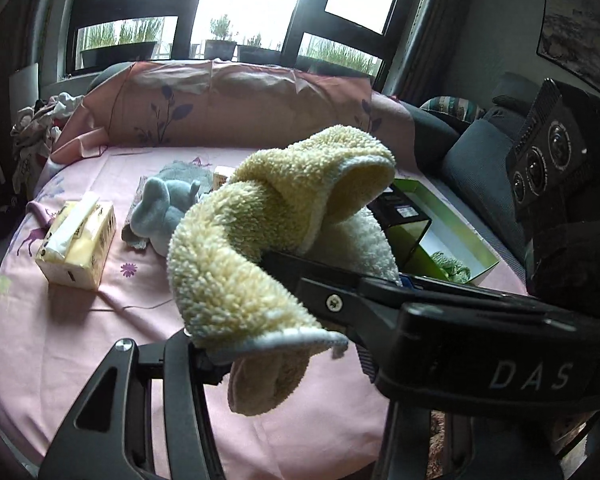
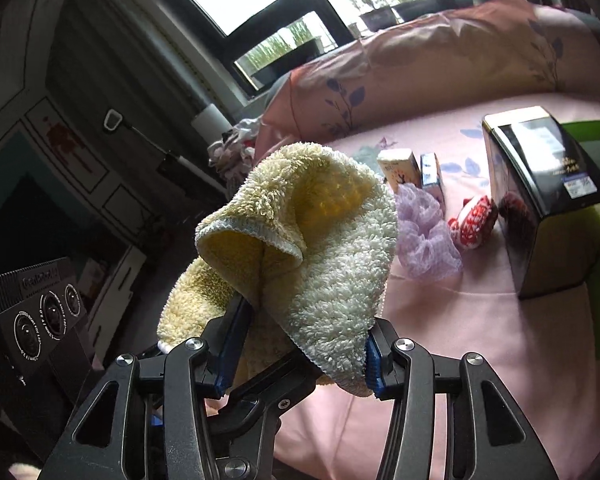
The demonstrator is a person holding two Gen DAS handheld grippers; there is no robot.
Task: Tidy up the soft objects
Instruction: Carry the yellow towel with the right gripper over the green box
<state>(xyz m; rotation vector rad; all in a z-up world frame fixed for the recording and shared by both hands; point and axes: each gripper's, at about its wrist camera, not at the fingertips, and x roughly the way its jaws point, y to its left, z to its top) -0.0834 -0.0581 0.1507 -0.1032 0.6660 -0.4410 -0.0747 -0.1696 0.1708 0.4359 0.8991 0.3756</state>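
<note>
A fluffy cream-yellow towel (image 1: 260,236) hangs in the air above the pink bed, bunched up between both grippers. My left gripper (image 1: 260,344) holds its lower edge; only its left finger shows clearly, the right one is hidden behind my right gripper, which crosses the view from the right. In the right wrist view the towel (image 2: 320,248) fills the gap between my right gripper's fingers (image 2: 228,344), which are closed in on it (image 2: 300,344). A grey-blue plush elephant (image 1: 168,208) lies on the bed behind the towel. A lilac mesh puff (image 2: 424,236) and a red-and-white knitted toy (image 2: 474,220) lie on the bed.
A tissue pack (image 1: 78,240) lies at the left on the pink sheet (image 1: 60,340). An open green box (image 1: 452,232) holding something green stands at the right, beside a black-and-gold box (image 2: 548,200). Small cartons (image 2: 400,168) stand behind. A pink pillow (image 1: 240,100) and grey cushions (image 1: 480,164) line the far side.
</note>
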